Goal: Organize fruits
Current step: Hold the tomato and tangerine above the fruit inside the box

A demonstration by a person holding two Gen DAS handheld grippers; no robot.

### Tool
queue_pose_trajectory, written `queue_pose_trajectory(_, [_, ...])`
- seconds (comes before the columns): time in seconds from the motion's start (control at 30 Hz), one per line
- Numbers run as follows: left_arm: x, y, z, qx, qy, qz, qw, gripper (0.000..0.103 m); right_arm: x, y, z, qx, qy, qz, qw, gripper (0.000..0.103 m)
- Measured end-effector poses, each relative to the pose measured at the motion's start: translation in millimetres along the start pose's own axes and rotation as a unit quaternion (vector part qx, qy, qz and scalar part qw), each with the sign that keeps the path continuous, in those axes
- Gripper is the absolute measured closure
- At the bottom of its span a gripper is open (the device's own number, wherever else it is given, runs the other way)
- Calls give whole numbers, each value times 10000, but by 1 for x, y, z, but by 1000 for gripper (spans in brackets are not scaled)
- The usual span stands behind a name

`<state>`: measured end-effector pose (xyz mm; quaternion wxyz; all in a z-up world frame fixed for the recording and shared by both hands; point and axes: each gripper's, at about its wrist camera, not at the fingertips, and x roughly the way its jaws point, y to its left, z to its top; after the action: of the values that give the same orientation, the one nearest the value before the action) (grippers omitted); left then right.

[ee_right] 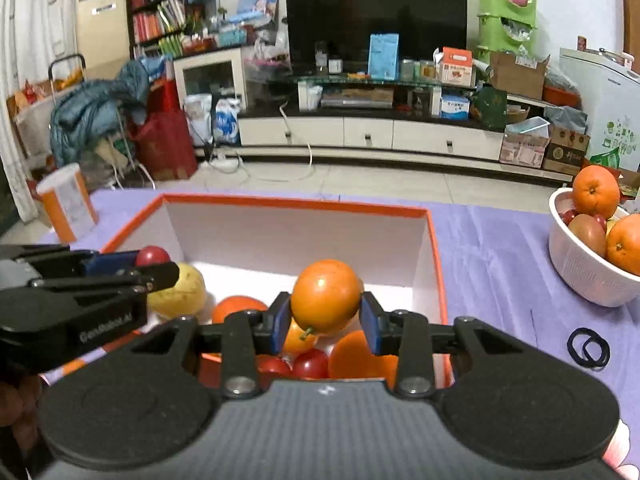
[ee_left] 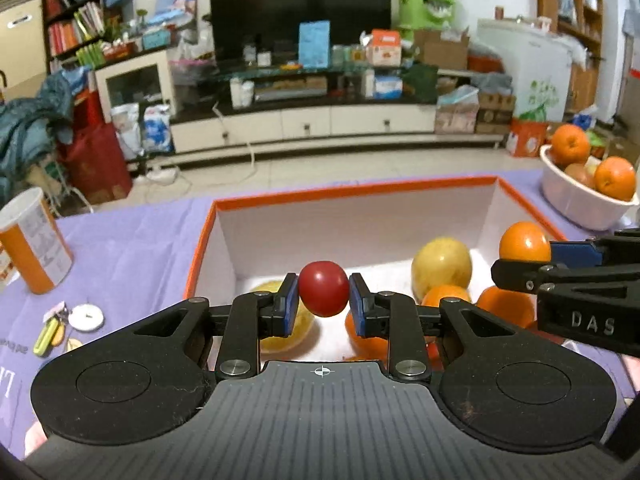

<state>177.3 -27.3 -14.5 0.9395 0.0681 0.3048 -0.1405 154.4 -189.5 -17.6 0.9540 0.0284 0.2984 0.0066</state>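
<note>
The orange-rimmed, white-walled cardboard box [ee_left: 218,240] sat open on the lilac tablecloth [ee_left: 132,248], its far wall at twelve o'clock and its tall side walls rising at nine and three. Its far half showed bare white floor, while loose fruit crowded the near half: a large yellow round fruit [ee_left: 442,266], several oranges [ee_left: 506,304] and small red tomatoes [ee_right: 310,364].

The left gripper [ee_left: 324,300] hung above the box interior, its blue pads closed narrowly on a small, glossy red tomato [ee_left: 323,294], pinched at nine and three.

The right gripper [ee_right: 326,316] hovered beside it at three o'clock, also over the box, its jaws spread wider and clamped against both flanks of a round orange fruit [ee_right: 326,296].

Outside the box, a white plastic bowl [ee_right: 580,268] of oranges stood at two o'clock, an orange-and-white cylindrical canister [ee_left: 30,240] at ten.
</note>
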Motion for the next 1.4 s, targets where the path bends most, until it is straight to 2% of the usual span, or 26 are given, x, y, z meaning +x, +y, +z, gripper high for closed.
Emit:
queue_pose_trajectory(0.13, [6,-8,-1,28,56,240,9997,103,1,1,-4,-31,67,-9,10000,66])
queue_pose_trajectory(0.47, [15,-11,-4,-1,216,248,9995,103,8,-5,-8,11,311,-81,9995,66])
queue_pose_trajectory(1.4, [22,-10,-5,48,356,351,9987,103,10,-3,-5,-4,352,-69,9994,66])
